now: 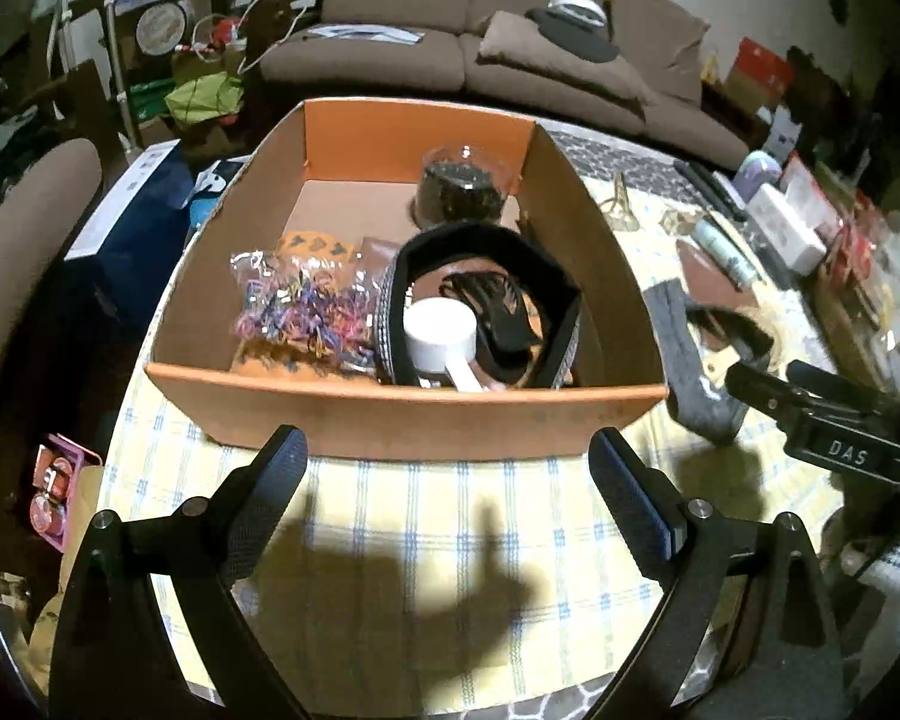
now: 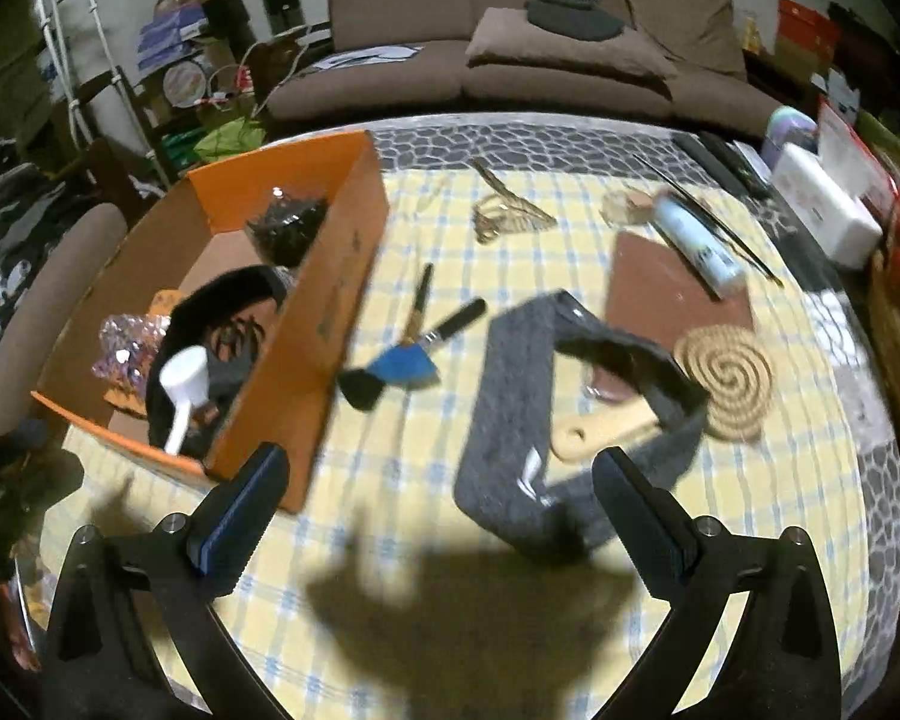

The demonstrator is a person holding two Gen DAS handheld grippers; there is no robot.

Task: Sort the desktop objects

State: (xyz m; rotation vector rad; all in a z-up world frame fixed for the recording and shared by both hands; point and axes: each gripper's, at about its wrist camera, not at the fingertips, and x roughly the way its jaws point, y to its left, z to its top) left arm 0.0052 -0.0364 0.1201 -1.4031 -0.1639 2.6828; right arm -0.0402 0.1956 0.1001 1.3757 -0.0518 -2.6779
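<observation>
An orange cardboard box (image 1: 390,414) stands on the checked tablecloth just ahead of my left gripper (image 1: 447,468), which is open and empty. The box holds a bag of coloured bands (image 1: 300,312), a white scoop (image 1: 438,330) in a black band, and a clear jar (image 1: 465,186). My right gripper (image 2: 438,498) is open and empty, above the cloth. Ahead of it lie a grey felt pouch (image 2: 510,396) with a wooden handle (image 2: 606,426), a blue brush (image 2: 405,360) and a coil mat (image 2: 726,381). The box (image 2: 324,324) is to its left.
A brown board (image 2: 666,294), a pale blue tube (image 2: 696,240), thin sticks and a gold wire piece (image 2: 504,216) lie farther back. White and red boxes (image 2: 828,210) line the right edge. A brown sofa (image 2: 510,48) stands behind the table.
</observation>
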